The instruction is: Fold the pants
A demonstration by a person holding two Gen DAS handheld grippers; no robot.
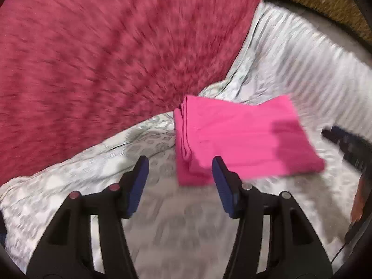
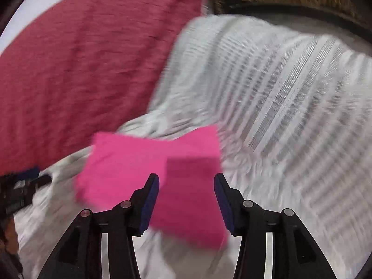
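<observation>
Pants [image 1: 244, 137], bright pink, lie folded into a compact rectangle on the white patterned bedsheet [image 1: 116, 167], just beside the edge of the dark red blanket [image 1: 104, 58]. The left gripper [image 1: 180, 162] has its jaws wide and empty, over the near left corner of the bundle. The right gripper [image 2: 187, 181] also has its jaws apart with nothing pinched, hovering above the fabric. Both views are blurred. The fold looks finished; a careless pass could snag a layer on a jaw and drag the stack open.
</observation>
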